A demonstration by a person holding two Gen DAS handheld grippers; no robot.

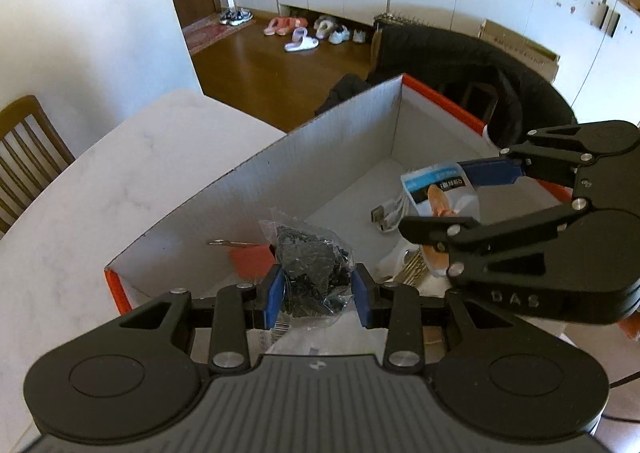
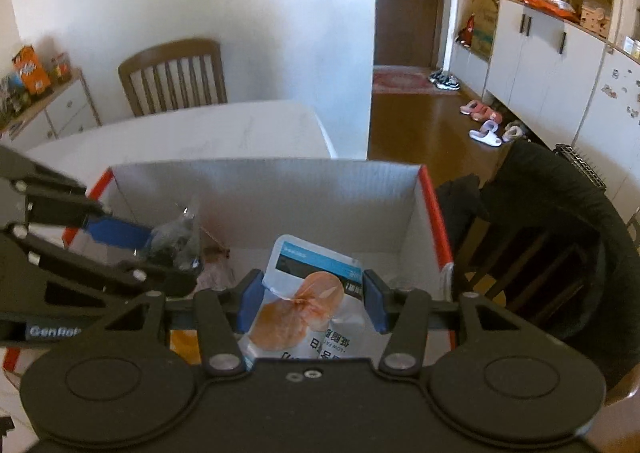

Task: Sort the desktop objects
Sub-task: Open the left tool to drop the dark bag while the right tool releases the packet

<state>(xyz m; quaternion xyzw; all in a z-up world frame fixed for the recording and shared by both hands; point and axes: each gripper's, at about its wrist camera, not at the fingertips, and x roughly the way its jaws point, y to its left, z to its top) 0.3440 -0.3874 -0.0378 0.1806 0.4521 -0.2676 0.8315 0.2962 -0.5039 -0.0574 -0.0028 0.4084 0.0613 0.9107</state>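
Note:
An open cardboard box [image 1: 328, 141], white inside with orange rims, stands on the white table; it also shows in the right wrist view [image 2: 264, 189]. My left gripper [image 1: 318, 295] is shut on a clear bag of black small parts [image 1: 310, 265] and holds it over the box. My right gripper [image 2: 311, 305] is shut on a white and blue snack packet [image 2: 308, 305] and holds it over the box. The right gripper [image 1: 440, 199] with its packet [image 1: 440, 189] shows at the right of the left wrist view. The left gripper [image 2: 164, 253] with its bag [image 2: 176, 237] shows at the left of the right wrist view.
In the box lie a white USB cable [image 1: 390, 213], an orange card [image 1: 252, 259] and a pale bundle [image 1: 408, 271]. The white marble table [image 1: 92, 189] spreads left. A wooden chair [image 2: 174, 77] stands behind it; a chair with a black coat [image 2: 560, 249] is right.

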